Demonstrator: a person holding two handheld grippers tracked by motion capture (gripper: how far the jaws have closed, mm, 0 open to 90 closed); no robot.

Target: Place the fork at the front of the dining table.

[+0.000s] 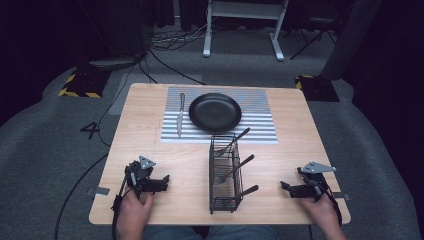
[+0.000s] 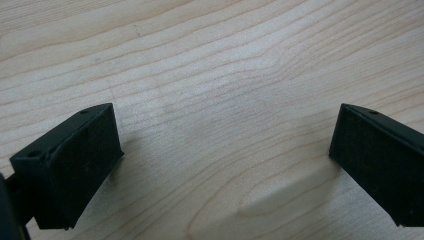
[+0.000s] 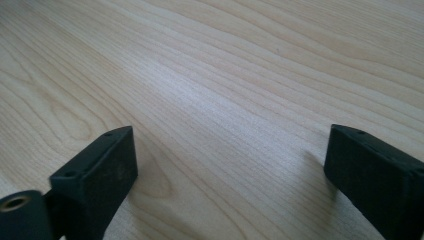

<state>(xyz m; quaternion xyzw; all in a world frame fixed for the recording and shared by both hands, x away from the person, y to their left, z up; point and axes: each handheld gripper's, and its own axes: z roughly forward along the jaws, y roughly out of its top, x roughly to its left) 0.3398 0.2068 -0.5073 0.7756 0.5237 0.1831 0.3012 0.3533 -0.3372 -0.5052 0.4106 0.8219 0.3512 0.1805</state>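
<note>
1. Pale wood forms the surface, a square top standing on grey carpet in a dark room.
2. Striped in grey and white, a placemat lies across the far middle of the surface.
3. Sitting on the placemat, a round black plate rests slightly right of the mat's centre.
4. Nearer the person, a tall black wire rack stands on the bare wood, its far end just touching the placemat's near edge. It runs lengthwise from the mat toward the person.
5. Three pieces of dark-handled cutlery lean in the rack, their handles poking out up and to the right. Which kind each piece is cannot be told.
6. A silver knife lies on the left part of the placemat, just beside the plate and apart from it, pointing away from the person.
7. The left tool rests low over the near left of the surface, held by the person's left hand. Its jaws stand wide apart with bare wood between them.
8. The right tool sits at the near right, held by the right hand. Its jaws are also spread wide and grip nothing.
</note>
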